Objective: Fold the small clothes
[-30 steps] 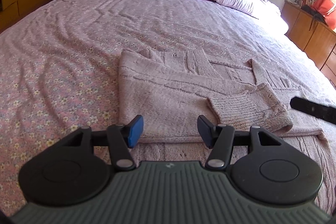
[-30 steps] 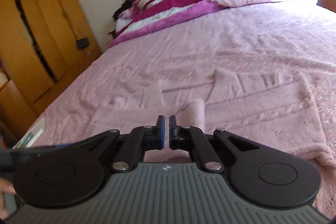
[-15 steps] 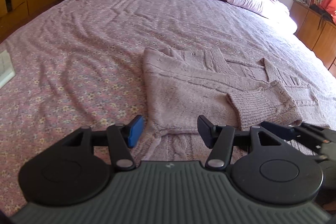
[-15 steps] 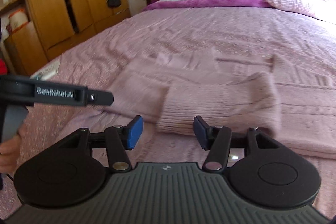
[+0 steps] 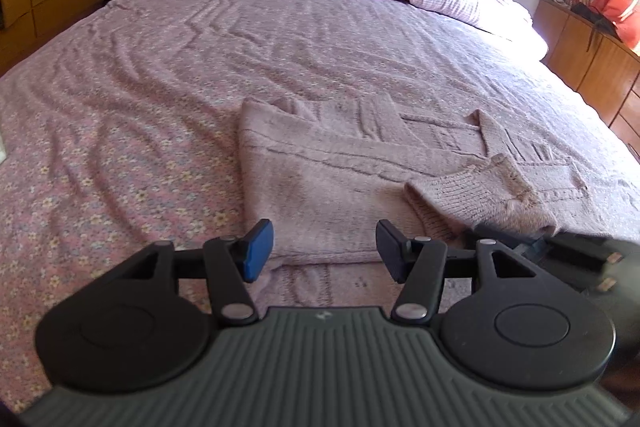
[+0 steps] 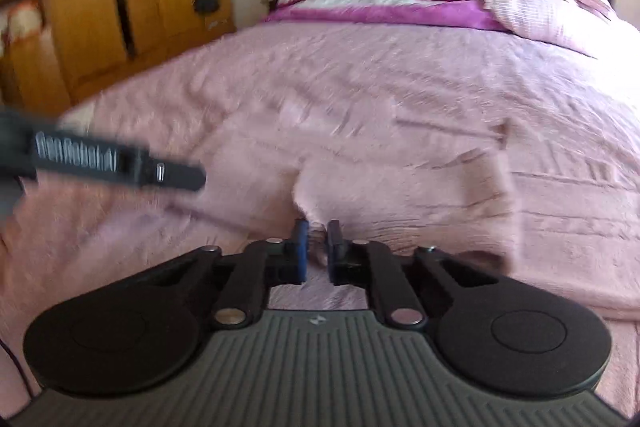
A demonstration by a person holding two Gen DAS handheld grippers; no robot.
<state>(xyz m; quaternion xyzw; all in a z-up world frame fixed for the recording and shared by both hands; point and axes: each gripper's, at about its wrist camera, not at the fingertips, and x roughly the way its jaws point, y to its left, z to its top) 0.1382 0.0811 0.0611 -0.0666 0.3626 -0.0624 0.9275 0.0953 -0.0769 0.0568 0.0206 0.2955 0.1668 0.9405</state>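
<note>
Sweater (image 5: pixel 340 179) lay crosswise ahead; left gripper (image 5: pixel 324 251) jaws wide, empty; right gripper (image 6: pixel 318 247) nearly closed on sleeve (image 6: pixel 400 183), grip unclear.

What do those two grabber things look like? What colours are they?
Each tool is mostly black plastic. The left tool has two thin black fingers, one with a blue pad, joined by silver rivets to two round black discs above a ribbed grey body. The right tool looks the same. From the side, the left tool shows blurry white lettering.
</note>
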